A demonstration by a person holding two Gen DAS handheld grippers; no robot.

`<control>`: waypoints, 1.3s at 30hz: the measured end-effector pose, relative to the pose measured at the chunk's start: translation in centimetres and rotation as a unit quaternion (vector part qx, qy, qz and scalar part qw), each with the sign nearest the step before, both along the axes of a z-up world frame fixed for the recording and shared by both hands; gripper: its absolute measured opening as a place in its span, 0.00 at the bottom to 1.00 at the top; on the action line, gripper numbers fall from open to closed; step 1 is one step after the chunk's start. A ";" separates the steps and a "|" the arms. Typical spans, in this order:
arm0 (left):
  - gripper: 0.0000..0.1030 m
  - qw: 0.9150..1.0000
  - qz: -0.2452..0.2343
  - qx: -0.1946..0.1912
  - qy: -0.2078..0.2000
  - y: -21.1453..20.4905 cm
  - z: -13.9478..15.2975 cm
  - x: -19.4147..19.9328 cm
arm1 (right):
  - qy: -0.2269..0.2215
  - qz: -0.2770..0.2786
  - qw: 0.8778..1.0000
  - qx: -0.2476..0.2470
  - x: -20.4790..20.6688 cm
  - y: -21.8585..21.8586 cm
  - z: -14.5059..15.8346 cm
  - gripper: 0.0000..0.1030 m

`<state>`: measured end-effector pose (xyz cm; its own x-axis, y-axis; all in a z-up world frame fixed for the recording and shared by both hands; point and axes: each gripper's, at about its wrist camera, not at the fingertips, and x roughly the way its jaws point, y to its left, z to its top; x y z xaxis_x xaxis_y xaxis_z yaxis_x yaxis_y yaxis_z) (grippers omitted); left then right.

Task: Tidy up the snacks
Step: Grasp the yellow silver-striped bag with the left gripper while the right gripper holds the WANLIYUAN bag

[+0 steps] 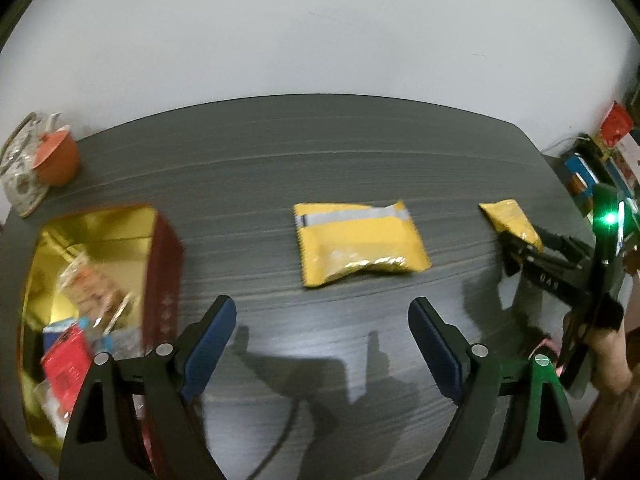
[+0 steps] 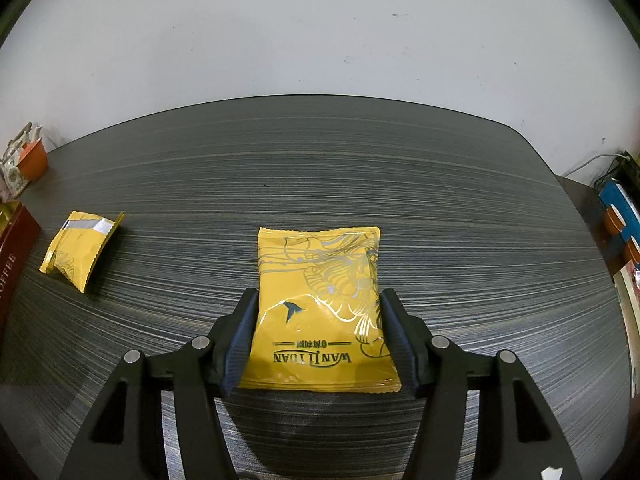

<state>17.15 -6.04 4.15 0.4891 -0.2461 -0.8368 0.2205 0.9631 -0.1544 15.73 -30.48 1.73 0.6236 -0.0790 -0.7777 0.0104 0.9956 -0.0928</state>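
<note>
Dark wood-grain tabletop [image 2: 360,168] against a pale wall.

Right gripper [image 2: 316,340]: jaws about half open, one on each side of a yellow packet [image 2: 320,300] lying flat on the tabletop. The pads sit at the packet's edges; firm pressing cannot be told. Print on the packet, upside down in this view: "WANLIYUAN", smaller lettering above it unreadable, with silver line art and a small dark bird.

Left gripper [image 1: 322,344]: jaws wide apart, nothing between them, above bare tabletop.

Second yellow packet [image 1: 360,242] lies alone mid-table, silver strip up.

Red box [image 1: 160,280] with gold lining at left holds mixed snacks, blurred. Its side reads "…OFFEE" in the right wrist view.

Orange pot [image 1: 56,160] at far left.
</note>
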 end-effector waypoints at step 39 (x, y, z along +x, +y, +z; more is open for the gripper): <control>0.96 0.998 0.001 0.026 0.054 -5.9 -5.6 7.8 | 0.001 -0.002 1.000 0.003 0.5 -0.3 -0.3 0.59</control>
